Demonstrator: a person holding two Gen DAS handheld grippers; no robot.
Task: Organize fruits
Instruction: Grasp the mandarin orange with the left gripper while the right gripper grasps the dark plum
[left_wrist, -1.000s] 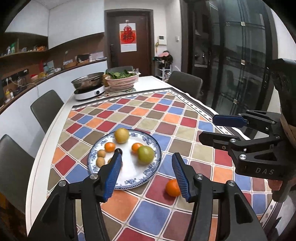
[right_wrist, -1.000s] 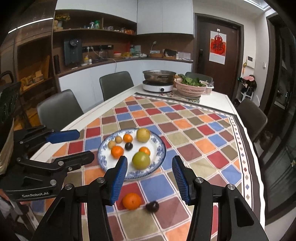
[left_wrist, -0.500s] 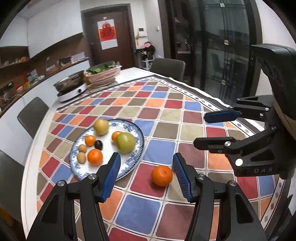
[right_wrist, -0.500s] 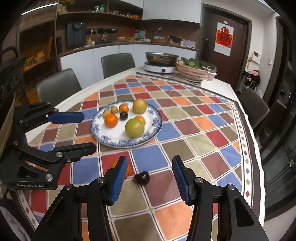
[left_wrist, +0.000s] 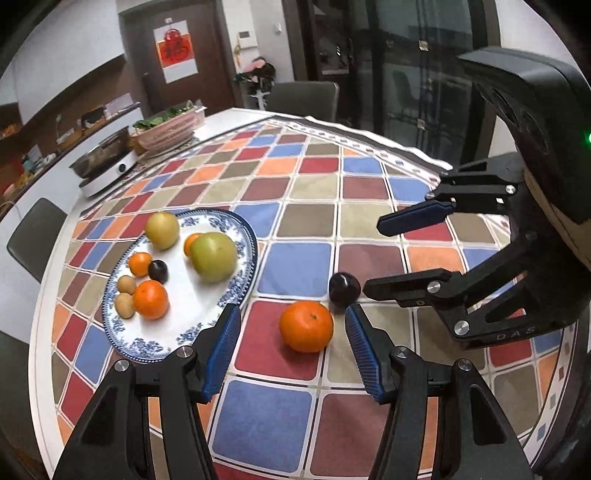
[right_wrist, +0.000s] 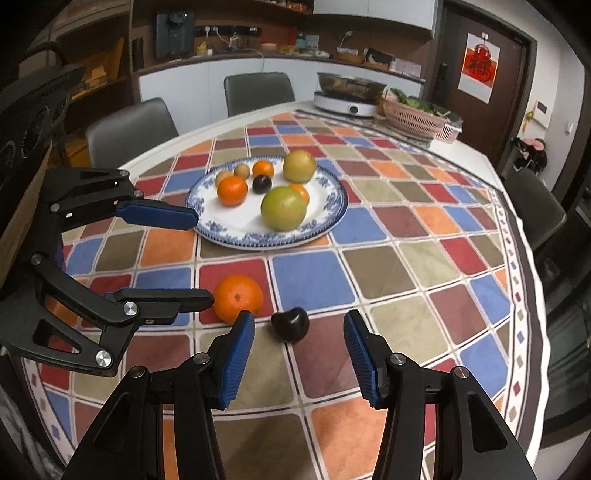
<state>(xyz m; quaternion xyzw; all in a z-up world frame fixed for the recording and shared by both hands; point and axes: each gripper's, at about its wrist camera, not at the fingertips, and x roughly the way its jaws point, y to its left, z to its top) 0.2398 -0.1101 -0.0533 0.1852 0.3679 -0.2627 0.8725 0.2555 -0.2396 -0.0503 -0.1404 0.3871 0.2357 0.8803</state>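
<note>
With both hand-held grippers spread wide and empty, the left (left_wrist: 291, 347) lined up on the orange (left_wrist: 306, 325) and the right (right_wrist: 298, 349) on the plum (right_wrist: 290, 324) just beside it, near the plate (right_wrist: 332, 221), either fruit could be knocked rolling across the counter (left_wrist: 295, 432).

Green fruit (left_wrist: 213, 256) half hides a small orange (left_wrist: 192, 243).

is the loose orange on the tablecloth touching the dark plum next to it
Apart. In the right wrist view a strip of tablecloth shows between the orange and the dark plum; the left wrist view's angle makes them look nearly joined.
</note>
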